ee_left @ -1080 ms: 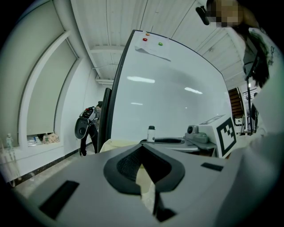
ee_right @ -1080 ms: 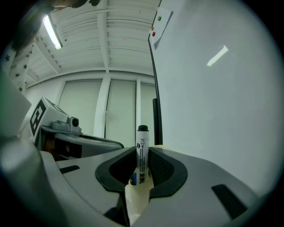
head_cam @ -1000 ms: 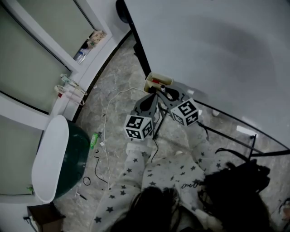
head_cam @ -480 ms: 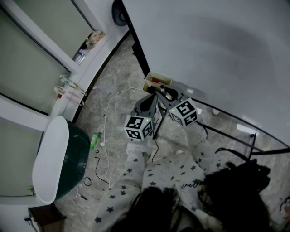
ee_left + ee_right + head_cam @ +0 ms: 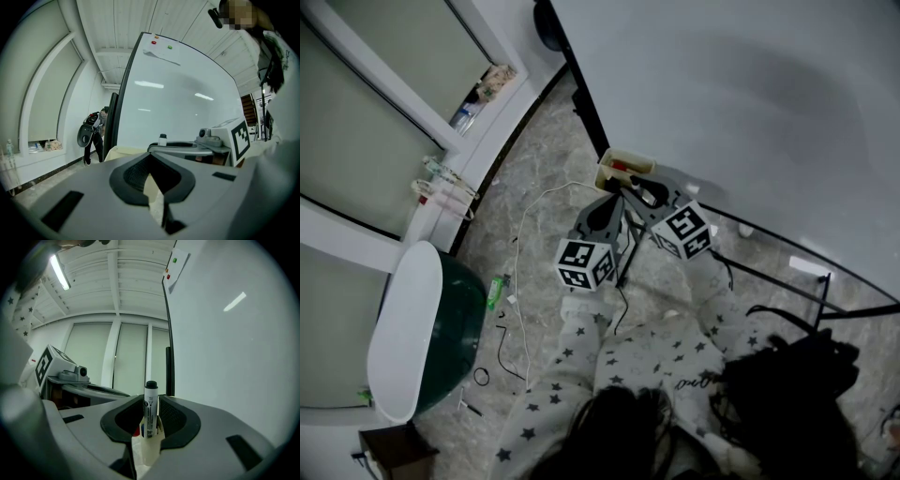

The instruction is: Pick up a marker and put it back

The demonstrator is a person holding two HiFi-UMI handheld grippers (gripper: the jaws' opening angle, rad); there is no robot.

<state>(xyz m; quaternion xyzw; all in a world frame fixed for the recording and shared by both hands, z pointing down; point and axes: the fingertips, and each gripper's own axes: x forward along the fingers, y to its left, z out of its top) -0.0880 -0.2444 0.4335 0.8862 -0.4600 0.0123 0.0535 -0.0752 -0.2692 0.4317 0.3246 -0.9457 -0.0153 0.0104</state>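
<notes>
My right gripper (image 5: 149, 430) is shut on a white marker (image 5: 150, 409) with a black cap, which stands upright between its pads. In the head view the right gripper (image 5: 645, 194) points at a cream tray (image 5: 630, 159) fixed to the whiteboard's lower edge; a red marker (image 5: 622, 167) lies in the tray. The left gripper (image 5: 607, 208) hovers just left of it, below the tray. Its jaws (image 5: 157, 199) are shut with nothing between them. From the left gripper view the held marker (image 5: 162, 139) shows above the right gripper (image 5: 187, 149).
A large whiteboard (image 5: 750, 112) on a black stand (image 5: 787, 281) fills the right. Floor cables (image 5: 520, 281) run below the tray. A green bin with a white lid (image 5: 422, 328) sits at left, a black bag (image 5: 797, 375) at lower right.
Almost nothing: the right gripper with the marker has shifted very slightly by the tray. The left gripper has stayed put.
</notes>
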